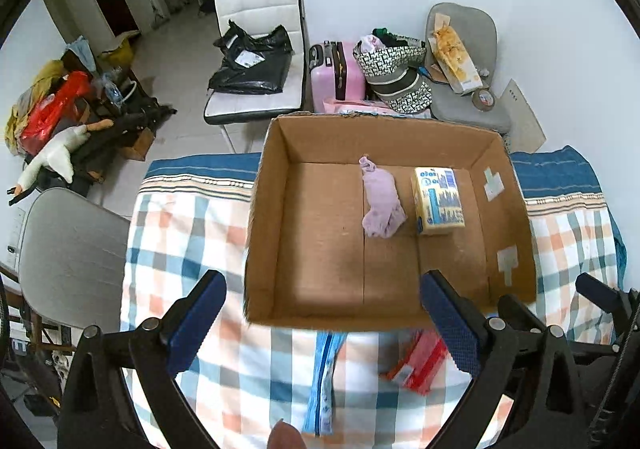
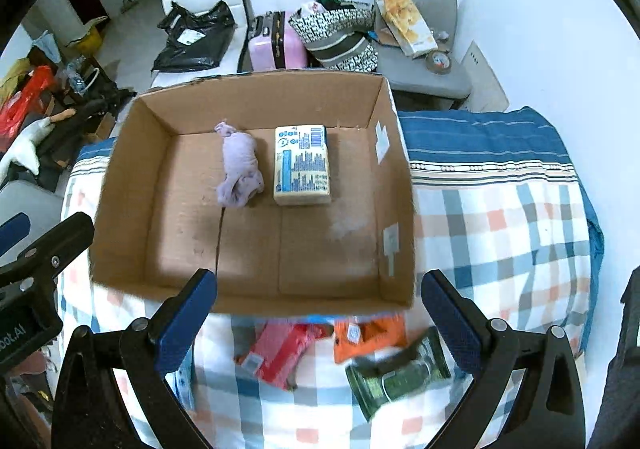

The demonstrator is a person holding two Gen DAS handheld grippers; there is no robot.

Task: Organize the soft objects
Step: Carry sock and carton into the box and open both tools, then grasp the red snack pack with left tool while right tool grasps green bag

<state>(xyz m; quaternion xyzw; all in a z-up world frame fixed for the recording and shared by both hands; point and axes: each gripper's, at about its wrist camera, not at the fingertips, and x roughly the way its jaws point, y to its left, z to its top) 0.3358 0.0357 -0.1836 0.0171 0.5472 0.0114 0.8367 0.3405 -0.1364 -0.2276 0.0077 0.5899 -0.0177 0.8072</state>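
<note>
— Any writing you can read?
— Only a barcode on the pack [image 2: 302, 165], mid-frame in the box [image 2: 128, 185], right of the sock [image 2: 239, 169].
— Grippers?
— Left gripper [image 1: 320, 323] and right gripper [image 2: 318, 319] both gape, empty, over a checked cloth [image 2: 500, 221]. Chair [image 1: 256, 49] upper left.

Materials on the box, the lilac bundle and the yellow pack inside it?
Box: corrugated cardboard, matte brown, creased floor panels, pale tape patches on one wall.
Lilac bundle: soft knit fabric by the look, wrinkled and rolled, likely a sock.
Yellow pack: glossy printed plastic wrap with barcode; corners rounded, probably tissues, contents not visible.
</note>
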